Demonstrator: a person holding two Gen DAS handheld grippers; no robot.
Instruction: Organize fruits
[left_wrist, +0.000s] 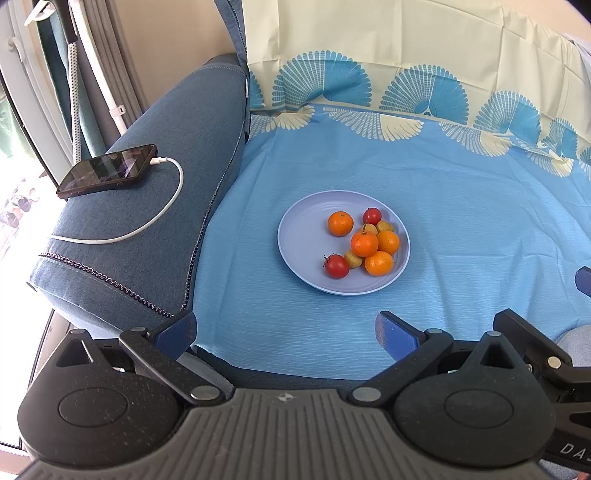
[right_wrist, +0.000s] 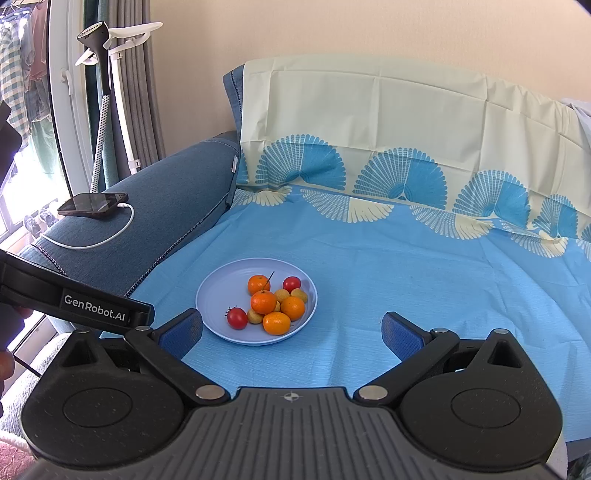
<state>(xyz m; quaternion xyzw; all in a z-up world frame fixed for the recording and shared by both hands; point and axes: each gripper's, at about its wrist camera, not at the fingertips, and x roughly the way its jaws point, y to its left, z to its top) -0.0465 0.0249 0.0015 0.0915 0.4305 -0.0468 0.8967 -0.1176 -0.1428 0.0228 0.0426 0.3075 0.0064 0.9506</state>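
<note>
A home, a living room by the look of it: blue fabric sofa (right_wrist: 177, 192) draped with a light-blue cloth (right_wrist: 406, 266) printed with fan shapes, phone (left_wrist: 107, 170) charging on the armrest by a white cable (left_wrist: 162, 218), grey curtains (right_wrist: 136, 92) beside a window, garment steamer (right_wrist: 96, 40) on its stand, laundry (right_wrist: 22, 77) hanging outside, plain cream wall (right_wrist: 332, 29) behind.

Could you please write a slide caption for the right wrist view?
Open right gripper faces a plate of oranges, tomatoes and small yellow fruits on a blue cloth.
</note>
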